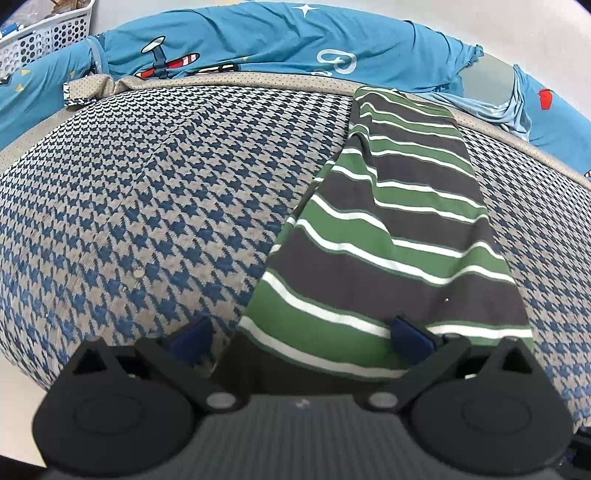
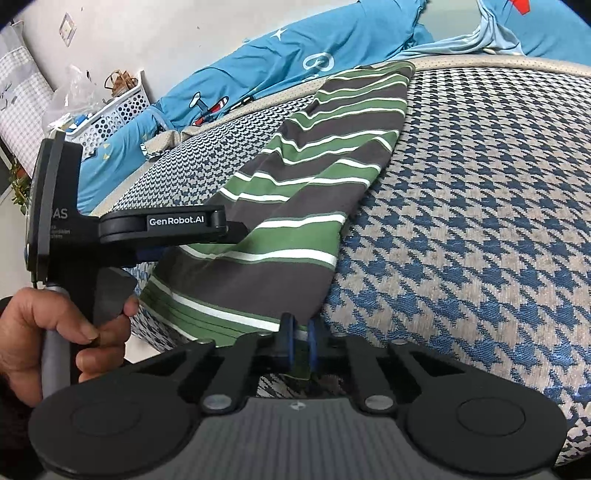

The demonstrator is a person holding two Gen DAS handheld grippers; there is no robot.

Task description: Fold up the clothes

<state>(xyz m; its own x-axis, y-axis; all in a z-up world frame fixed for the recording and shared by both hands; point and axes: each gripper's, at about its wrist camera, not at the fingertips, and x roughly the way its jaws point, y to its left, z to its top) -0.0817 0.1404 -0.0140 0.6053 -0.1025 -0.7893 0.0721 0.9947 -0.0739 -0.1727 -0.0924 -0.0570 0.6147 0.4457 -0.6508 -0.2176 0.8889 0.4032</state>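
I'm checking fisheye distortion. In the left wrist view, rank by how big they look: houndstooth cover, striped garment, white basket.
1. houndstooth cover, fills most of the frame.
2. striped garment.
3. white basket, partly cut off and farther away, so its true size is unsure.

Striped garment (image 1: 406, 236): knit fabric in green and dark grey bands edged with thin white lines; folded lengthwise into a long, narrow strip; lies flat on a blue-and-beige houndstooth surface (image 1: 147, 192); far end at that surface's rear edge; near hem slightly rumpled.
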